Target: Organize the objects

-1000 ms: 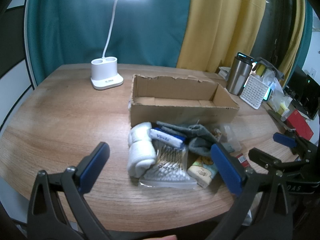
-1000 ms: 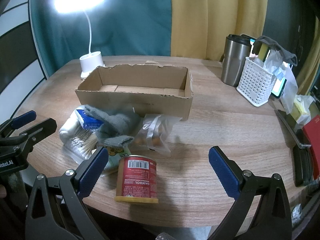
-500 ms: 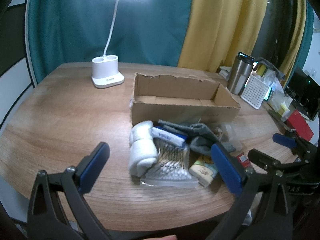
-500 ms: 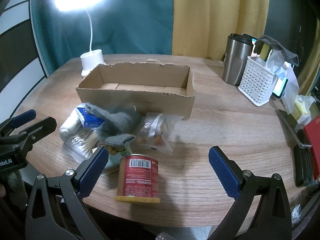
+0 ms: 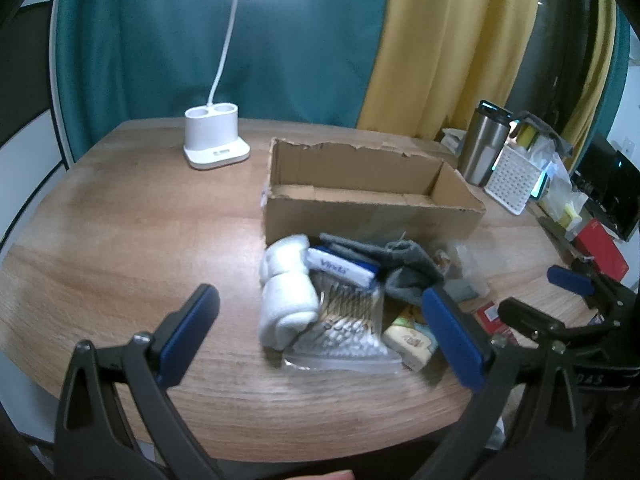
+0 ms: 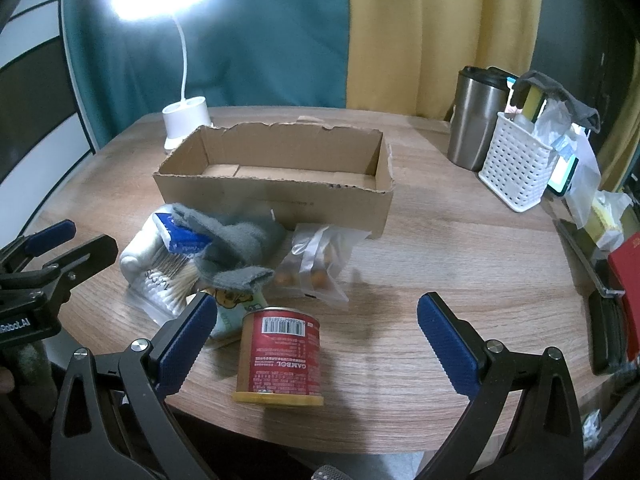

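One cardboard box (image 6: 276, 184), one red can (image 6: 280, 354), one lamp (image 5: 216, 140), one tumbler (image 6: 474, 116).

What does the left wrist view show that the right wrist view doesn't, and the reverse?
Only the left wrist view shows the whole white rolled towel and the white face of the Vinda tissue pack. Only the right wrist view shows the red can whole, standing upside down, and the clear snack bag plainly. Both show the empty cardboard box, grey cloth, cotton swabs and desk lamp.

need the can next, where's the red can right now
In the right wrist view the red can stands upright near the table's front edge, between the open right gripper fingers, just before the grey cloth.
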`<state>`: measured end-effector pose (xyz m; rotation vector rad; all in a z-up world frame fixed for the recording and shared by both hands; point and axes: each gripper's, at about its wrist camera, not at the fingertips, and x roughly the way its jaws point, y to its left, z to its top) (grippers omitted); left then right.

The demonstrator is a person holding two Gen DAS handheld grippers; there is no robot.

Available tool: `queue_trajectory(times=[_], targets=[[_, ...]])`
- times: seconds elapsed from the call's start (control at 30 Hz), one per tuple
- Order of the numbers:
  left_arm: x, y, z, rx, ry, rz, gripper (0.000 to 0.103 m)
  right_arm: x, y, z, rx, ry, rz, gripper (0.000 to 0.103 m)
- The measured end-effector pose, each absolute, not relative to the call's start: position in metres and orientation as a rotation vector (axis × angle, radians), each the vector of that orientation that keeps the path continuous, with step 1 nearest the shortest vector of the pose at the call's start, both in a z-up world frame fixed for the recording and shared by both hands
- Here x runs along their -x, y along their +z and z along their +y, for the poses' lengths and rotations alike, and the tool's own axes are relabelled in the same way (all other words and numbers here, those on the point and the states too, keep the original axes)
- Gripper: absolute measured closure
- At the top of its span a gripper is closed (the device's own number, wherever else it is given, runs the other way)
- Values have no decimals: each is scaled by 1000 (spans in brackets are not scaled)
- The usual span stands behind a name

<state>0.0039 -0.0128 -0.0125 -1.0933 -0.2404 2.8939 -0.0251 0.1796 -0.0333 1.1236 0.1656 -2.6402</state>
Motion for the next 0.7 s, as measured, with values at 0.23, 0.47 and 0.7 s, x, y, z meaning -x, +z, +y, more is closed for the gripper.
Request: queue_trajectory(times=[0.23, 0.47, 0.7], targets=[[0, -22, -13, 1128, 2883, -246, 1, 27, -47, 177, -1172, -2600, 157, 1], [6, -34, -15, 1179, 2860, -249, 1, 29, -57, 171, -1206, -2571, 161, 1], [14, -46, -17, 1220, 2845, -250, 1, 34, -69, 165, -1247, -2541, 157, 3]])
